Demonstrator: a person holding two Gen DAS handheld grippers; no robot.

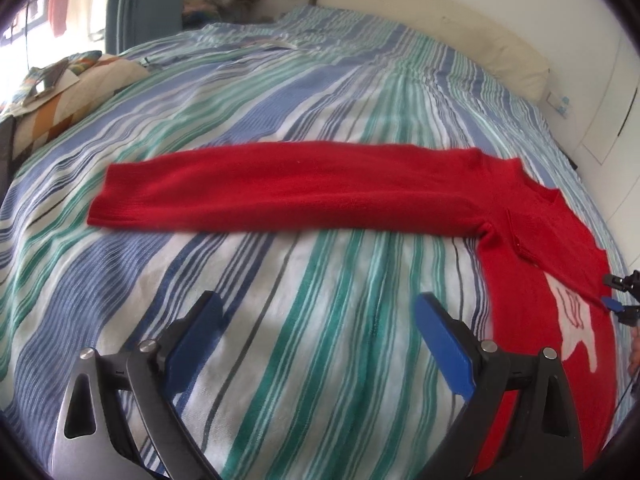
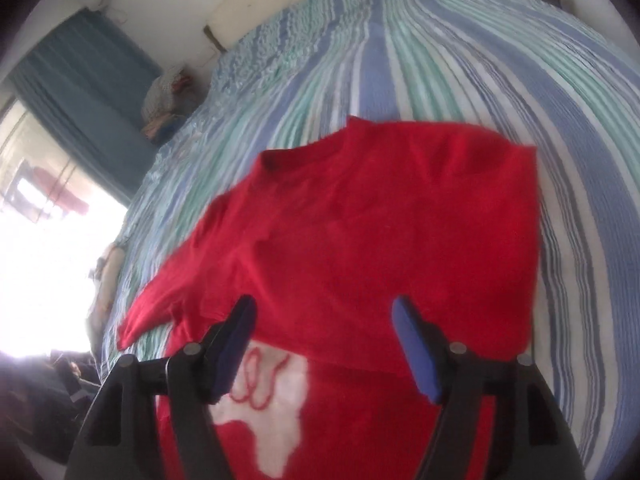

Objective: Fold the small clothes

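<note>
Sleeve runs left-right across mid-frame, ahead of the left gripper; both grippers released, right gripper over the sweater.

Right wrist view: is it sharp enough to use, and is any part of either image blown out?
Right wrist view: motion-blurred, the red sweater has smeared edges, and the window at left is blown out white. Left wrist view: sharper, the sleeve crisp on the striped bedspread, with only mild window glare top left.
</note>
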